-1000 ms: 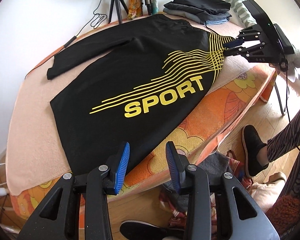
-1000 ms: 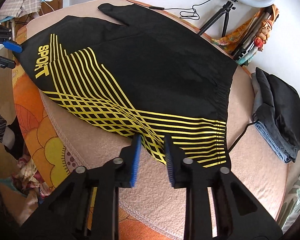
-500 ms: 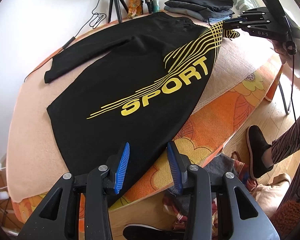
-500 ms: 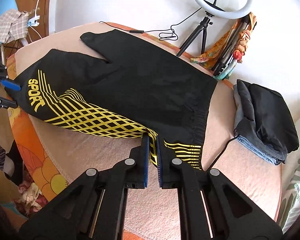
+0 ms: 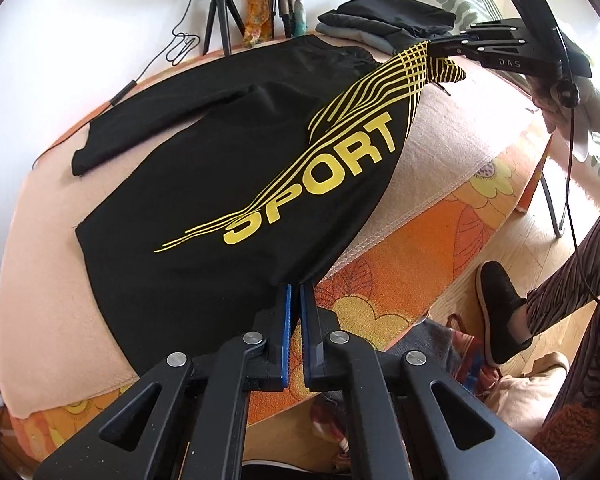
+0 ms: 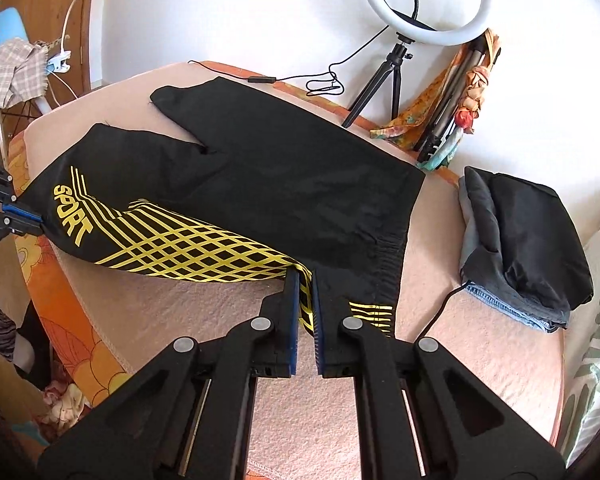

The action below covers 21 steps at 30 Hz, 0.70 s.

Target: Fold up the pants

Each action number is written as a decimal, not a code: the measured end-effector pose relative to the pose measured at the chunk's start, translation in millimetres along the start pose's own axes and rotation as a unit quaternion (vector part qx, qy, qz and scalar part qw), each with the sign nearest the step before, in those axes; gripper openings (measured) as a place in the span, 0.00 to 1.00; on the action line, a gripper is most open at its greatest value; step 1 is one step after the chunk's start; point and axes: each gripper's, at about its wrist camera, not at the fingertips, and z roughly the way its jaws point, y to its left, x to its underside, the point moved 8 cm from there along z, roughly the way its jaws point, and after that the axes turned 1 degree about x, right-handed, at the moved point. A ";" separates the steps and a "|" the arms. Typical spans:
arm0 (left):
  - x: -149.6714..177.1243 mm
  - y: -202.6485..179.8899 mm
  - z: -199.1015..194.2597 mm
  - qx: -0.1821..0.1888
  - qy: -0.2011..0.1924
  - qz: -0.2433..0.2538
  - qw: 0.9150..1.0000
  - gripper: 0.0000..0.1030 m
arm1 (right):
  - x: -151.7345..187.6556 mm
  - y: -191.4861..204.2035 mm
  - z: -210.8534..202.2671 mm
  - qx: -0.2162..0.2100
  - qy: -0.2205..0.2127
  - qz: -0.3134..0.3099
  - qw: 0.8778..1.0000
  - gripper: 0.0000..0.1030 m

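Black pants [image 5: 228,152] with yellow stripes and the word SPORT lie spread on a peach blanket [image 5: 44,248]; they also show in the right wrist view [image 6: 284,184]. My left gripper [image 5: 294,294] is shut on the hem corner of the near leg. My right gripper [image 6: 305,286] is shut on the striped waist edge and lifts it off the blanket. The right gripper shows in the left wrist view [image 5: 434,46], the left gripper in the right wrist view [image 6: 36,224]. The near leg's outer edge is raised between the two grippers.
A stack of folded dark clothes [image 6: 528,240] lies at the far end of the blanket. A ring light on a tripod [image 6: 420,4] and a cable [image 6: 324,80] stand by the wall. The bed's orange flowered edge [image 5: 412,264] drops to the floor, where a foot [image 5: 496,312] stands.
My left gripper moved forward and shut on the leg's hem corner. My right gripper, shut on the waist edge since half a second ago, has lifted it higher.
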 end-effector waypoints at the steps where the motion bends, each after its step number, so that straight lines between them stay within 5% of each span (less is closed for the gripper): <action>1: -2.0 0.6 -4.6 0.001 -0.009 -0.001 1.000 0.01 | -0.4 0.2 -0.3 0.001 -0.001 -0.001 1.000 0.06; 13: -48.0 50.5 -50.8 -0.041 -0.105 -0.048 0.992 0.00 | -9.8 0.5 -5.1 0.009 -0.014 0.001 1.000 0.06; 21: -49.4 96.4 -11.0 -0.027 -0.069 -0.084 0.994 0.00 | -7.8 3.2 23.6 0.010 0.019 -0.008 1.000 0.06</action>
